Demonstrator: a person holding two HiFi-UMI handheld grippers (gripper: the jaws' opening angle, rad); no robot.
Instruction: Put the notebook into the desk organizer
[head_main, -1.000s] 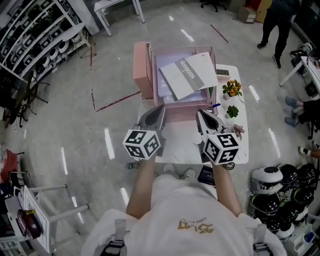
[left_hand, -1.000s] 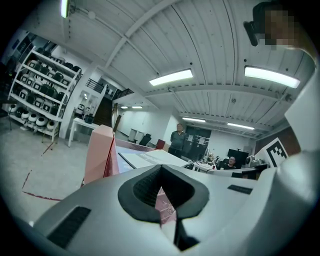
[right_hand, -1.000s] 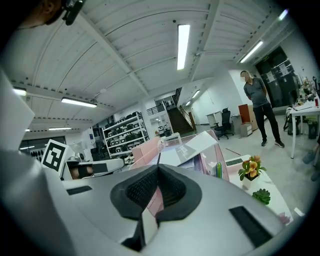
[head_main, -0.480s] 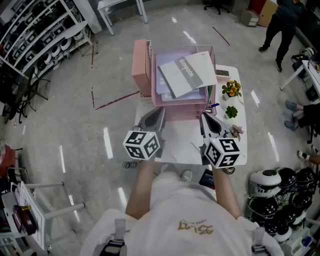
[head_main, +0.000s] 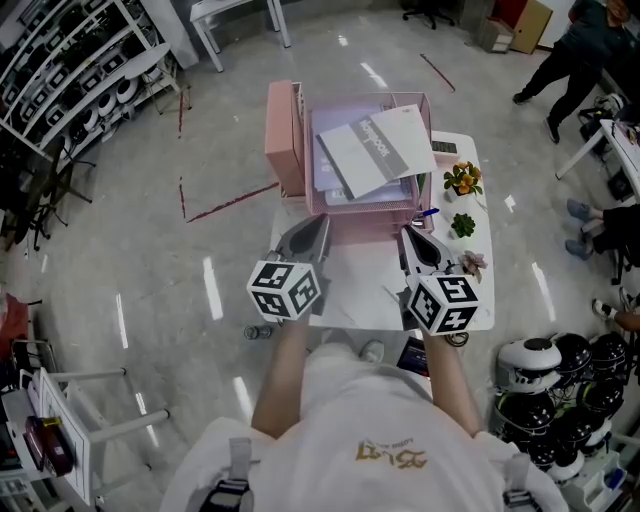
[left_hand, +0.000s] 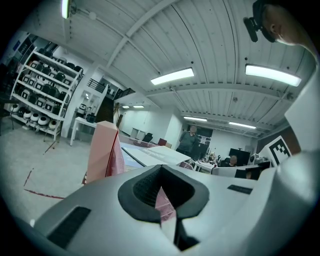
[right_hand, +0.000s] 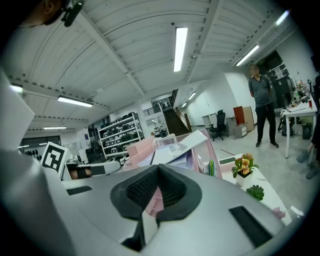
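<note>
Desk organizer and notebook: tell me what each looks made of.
Desk organizer: probably painted metal mesh in matte pink, since its walls show a fine see-through grid. Coated wire or plastic cannot be ruled out. Notebook: paper or card cover, matte grey and white, flat with crisp edges and no glare. It rests tilted across the organizer's top.

- Both forearms (head_main: 283, 365) reach forward from the torso, side by side and roughly parallel.
- The left gripper (head_main: 320, 222) points ahead, nearly level; its jaws seem to meet at the tips, with nothing between them.
- The right gripper (head_main: 404, 234) is posed alike, jaws closed together and empty.
</note>
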